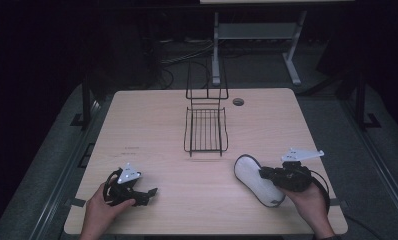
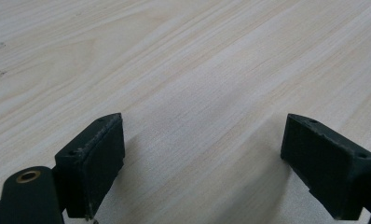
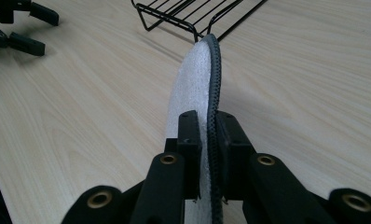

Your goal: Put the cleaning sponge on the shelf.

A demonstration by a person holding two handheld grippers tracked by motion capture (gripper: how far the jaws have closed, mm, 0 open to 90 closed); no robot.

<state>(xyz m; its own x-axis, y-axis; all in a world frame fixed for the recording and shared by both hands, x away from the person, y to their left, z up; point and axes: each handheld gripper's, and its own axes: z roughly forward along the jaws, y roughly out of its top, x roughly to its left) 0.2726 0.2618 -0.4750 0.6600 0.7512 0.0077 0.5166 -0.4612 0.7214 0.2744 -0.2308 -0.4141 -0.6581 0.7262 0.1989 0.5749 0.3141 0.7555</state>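
— What is the setting?
— A pale wooden table (image 1: 152, 125) in a dark room, with a black wire rack (image 1: 205, 129) at its middle.
— And the tools?
— The right gripper (image 3: 207, 135) is clamped on the edge of a white insole (image 3: 193, 84), which stands on edge near the rack. The left gripper (image 2: 202, 158) rests with jaws wide apart over bare wood.

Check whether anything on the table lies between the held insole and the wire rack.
Nothing visible does. The right claw grips the insole, and bare table runs from it to the wire rack.
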